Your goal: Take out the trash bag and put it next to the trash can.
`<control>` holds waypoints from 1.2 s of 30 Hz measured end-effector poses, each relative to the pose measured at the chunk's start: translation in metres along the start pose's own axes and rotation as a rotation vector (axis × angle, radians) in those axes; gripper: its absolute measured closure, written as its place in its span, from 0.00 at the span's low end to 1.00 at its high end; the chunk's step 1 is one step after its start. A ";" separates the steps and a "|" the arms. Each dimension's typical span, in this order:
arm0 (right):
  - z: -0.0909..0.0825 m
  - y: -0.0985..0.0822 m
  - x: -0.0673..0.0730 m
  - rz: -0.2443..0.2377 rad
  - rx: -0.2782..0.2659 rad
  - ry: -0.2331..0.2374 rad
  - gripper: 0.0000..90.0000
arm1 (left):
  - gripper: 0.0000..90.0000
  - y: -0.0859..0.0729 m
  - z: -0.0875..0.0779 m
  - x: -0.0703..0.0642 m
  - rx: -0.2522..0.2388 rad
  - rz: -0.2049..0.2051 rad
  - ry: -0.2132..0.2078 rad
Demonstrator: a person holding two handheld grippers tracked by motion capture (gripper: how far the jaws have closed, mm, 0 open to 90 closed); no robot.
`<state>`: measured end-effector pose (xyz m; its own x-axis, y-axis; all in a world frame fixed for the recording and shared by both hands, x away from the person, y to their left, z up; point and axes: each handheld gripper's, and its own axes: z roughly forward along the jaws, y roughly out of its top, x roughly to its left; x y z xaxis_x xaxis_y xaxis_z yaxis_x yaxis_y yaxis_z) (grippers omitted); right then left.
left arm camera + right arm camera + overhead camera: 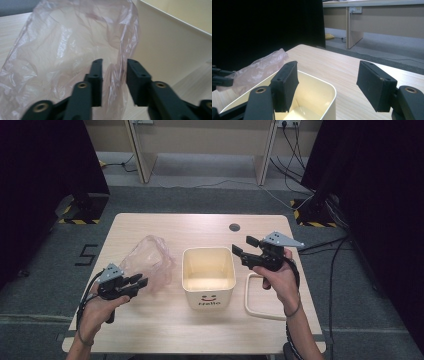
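We've got the left gripper (137, 282) at 8 o'clock, jaws spread around a fold of the bag (148, 262), which lies just left of the bin (208, 276). The right gripper (244, 250) hovers at 2 o'clock over the bin's corner, jaws wide apart. Thin film like that could easily slip out or tear if we pinch too little.

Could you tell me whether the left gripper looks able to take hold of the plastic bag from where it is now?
Probably yes. The left gripper is open, and a fold of the plastic bag edge already stands between its jaws, with nothing in front of it. The cream bin sits off to the side, out of the way.
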<state>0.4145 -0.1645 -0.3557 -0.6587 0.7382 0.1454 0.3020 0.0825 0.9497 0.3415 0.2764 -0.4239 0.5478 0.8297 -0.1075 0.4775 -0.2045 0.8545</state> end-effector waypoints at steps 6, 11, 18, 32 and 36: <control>-0.007 0.002 -0.001 0.002 -0.014 -0.005 0.37 | 0.52 0.013 -0.009 -0.019 -0.019 0.035 0.003; -0.009 0.001 -0.002 0.004 -0.012 -0.010 0.37 | 0.45 0.019 -0.016 -0.030 -0.056 0.032 0.007; -0.010 -0.001 -0.004 0.008 -0.005 -0.012 0.37 | 0.41 0.029 -0.043 -0.051 -0.137 0.064 0.028; -0.010 -0.012 -0.005 0.016 0.030 -0.024 0.37 | 0.33 -0.003 -0.014 -0.080 -0.123 0.105 -0.103; -0.012 -0.020 -0.011 0.028 0.050 -0.039 0.37 | 0.32 -0.014 -0.004 -0.081 -0.106 0.110 -0.108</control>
<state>0.4070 -0.1820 -0.3728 -0.6227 0.7660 0.1597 0.3546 0.0943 0.9303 0.2871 0.2141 -0.4250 0.6658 0.7437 -0.0594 0.3384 -0.2301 0.9125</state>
